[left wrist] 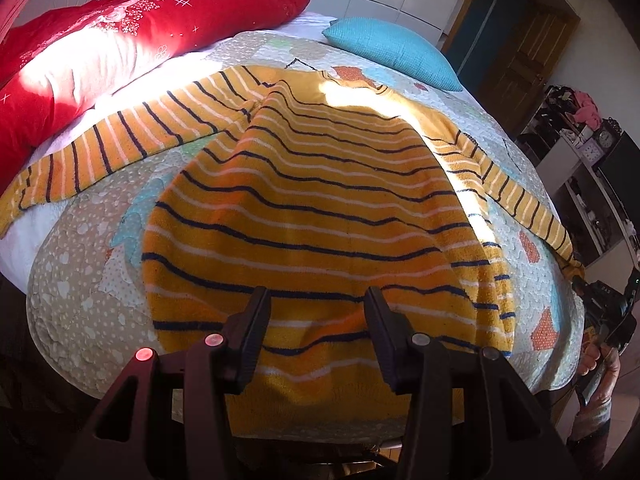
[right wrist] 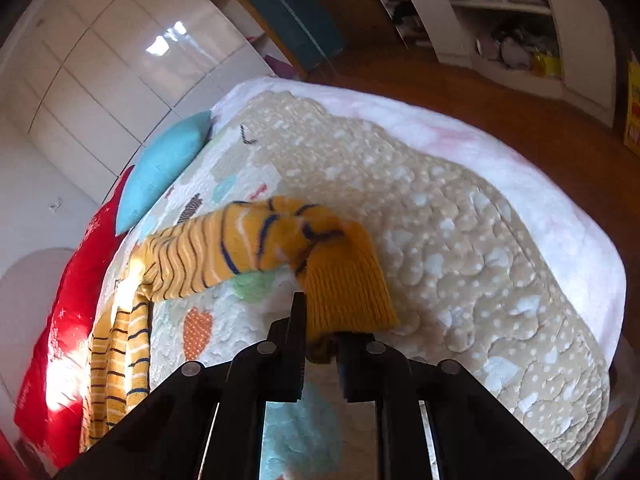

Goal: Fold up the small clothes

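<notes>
Yellow striped knit sweater (left wrist: 320, 208) flat on patterned quilt (left wrist: 80, 272), beneath spread left gripper (left wrist: 316, 312); ribbed cuff (right wrist: 348, 292) clamped in right gripper (right wrist: 320, 344).

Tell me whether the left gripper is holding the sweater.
No: the left gripper is open above the striped sweater, its fingers apart.

Orange striped sweater (left wrist: 320, 208) — spread flat on quilt, 1 sleeve cuff (right wrist: 348, 292) lifted.

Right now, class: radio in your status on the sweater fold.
Left gripper open over hem. Right gripper shut on sleeve cuff. Sweater flat on quilt. Nothing blocking.
</notes>
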